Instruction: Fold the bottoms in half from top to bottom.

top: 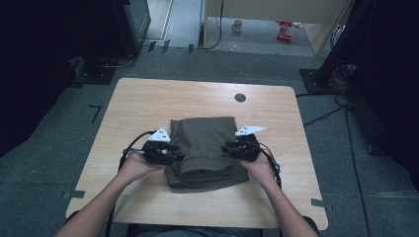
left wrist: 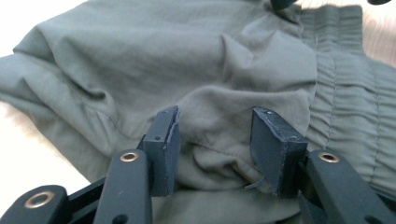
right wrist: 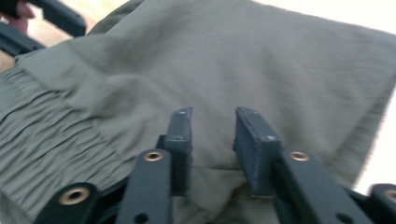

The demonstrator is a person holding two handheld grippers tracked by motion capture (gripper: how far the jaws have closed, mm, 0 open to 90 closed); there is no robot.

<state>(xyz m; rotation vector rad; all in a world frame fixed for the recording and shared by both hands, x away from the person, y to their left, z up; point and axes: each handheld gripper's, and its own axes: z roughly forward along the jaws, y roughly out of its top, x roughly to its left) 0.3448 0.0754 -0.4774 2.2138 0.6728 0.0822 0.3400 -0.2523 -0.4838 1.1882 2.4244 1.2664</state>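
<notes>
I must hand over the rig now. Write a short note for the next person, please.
Left gripper: at the left edge of the trousers, jaws apart, fabric bunched between them, no clear pinch.
Right gripper: at the right edge, jaws apart over the cloth.
Trousers: folded into a block mid-table, elastic waistband showing.
Done: folds made so far.
Left: likely one more fold or tidying; check the grip first.

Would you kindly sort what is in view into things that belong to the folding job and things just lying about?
In the job:
- olive garment
- left hand-held gripper
- right hand-held gripper
- table

Lying about:
- mug on the floor
- red items on the floor
</notes>
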